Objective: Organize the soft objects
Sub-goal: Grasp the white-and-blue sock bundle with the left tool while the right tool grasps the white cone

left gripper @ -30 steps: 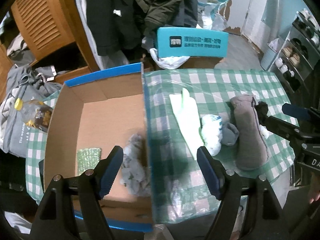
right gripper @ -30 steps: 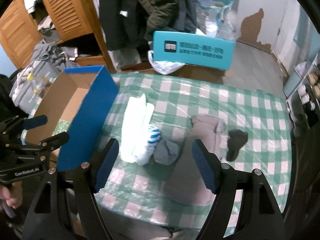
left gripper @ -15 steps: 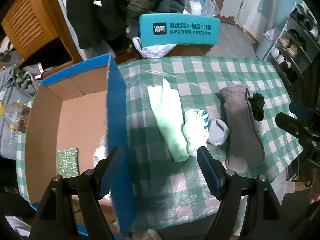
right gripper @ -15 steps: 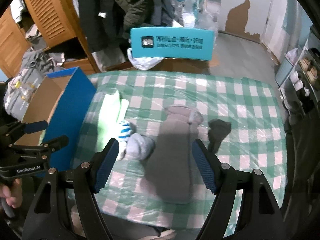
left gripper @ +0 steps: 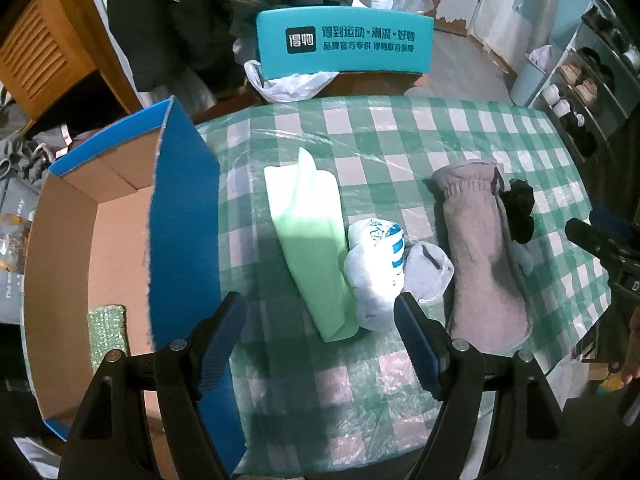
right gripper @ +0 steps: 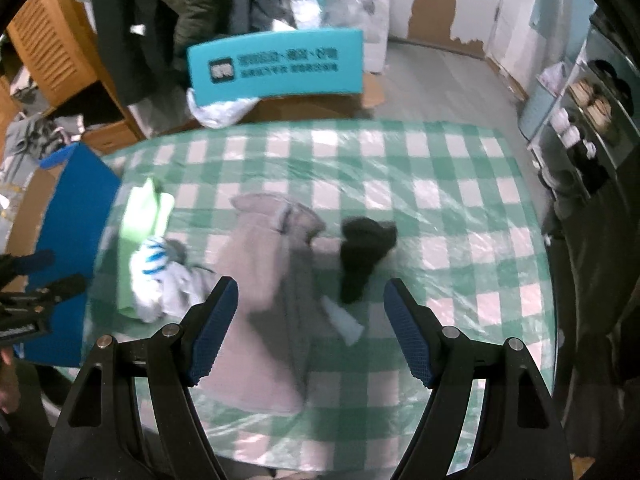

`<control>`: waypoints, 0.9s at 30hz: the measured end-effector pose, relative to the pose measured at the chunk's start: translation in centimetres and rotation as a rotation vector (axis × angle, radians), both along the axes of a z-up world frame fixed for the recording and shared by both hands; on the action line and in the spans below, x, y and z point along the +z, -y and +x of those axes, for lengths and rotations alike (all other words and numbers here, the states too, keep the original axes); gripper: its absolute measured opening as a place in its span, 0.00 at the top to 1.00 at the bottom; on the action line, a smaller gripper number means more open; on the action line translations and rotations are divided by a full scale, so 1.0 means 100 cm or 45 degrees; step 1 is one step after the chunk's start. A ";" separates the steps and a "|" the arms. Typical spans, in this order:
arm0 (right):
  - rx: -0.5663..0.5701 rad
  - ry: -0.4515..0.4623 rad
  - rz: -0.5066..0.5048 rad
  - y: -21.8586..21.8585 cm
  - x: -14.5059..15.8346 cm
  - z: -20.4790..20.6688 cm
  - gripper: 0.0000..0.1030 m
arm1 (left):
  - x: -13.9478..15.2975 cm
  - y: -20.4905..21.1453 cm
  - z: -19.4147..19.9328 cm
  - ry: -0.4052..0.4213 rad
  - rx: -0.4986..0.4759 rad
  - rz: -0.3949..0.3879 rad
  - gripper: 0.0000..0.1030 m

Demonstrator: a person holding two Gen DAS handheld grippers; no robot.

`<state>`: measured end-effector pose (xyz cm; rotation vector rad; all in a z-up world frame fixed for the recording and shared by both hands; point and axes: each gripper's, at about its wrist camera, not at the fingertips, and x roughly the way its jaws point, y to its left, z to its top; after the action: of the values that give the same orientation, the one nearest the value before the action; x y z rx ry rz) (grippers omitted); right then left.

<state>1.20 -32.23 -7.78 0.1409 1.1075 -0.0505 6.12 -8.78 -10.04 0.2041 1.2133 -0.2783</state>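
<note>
On the green checked tablecloth (left gripper: 400,128) lie a folded pale green cloth (left gripper: 312,240), a white sock with blue stripes (left gripper: 376,268), a small grey sock (left gripper: 430,270), a long grey-pink fleece piece (left gripper: 480,248) and a black sock (left gripper: 520,208). My left gripper (left gripper: 320,320) hovers open above the near end of the green cloth and the striped sock, holding nothing. My right gripper (right gripper: 308,308) hangs open over the fleece piece (right gripper: 264,288), with the black sock (right gripper: 360,256) just right of centre.
An open cardboard box with blue outer walls (left gripper: 180,216) stands at the table's left and holds a green sponge-like pad (left gripper: 108,332). A teal box (left gripper: 344,44) stands behind the table. Hanging coats, a wooden cabinet and a shoe rack (left gripper: 592,80) surround it.
Both grippers have shifted rightward across the table and sunk a little. The left one has left the box and now sits over the socks; the right one has gone from the socks to the fleece piece.
</note>
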 end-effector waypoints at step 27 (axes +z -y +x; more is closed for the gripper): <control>0.052 -0.226 -0.008 0.019 -0.089 0.005 0.41 | -0.040 0.025 0.019 -0.085 -0.002 -0.006 0.24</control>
<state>1.65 -34.17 -16.69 0.1095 1.2869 -0.0304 8.01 -11.27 -14.03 0.1934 1.2783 -0.2915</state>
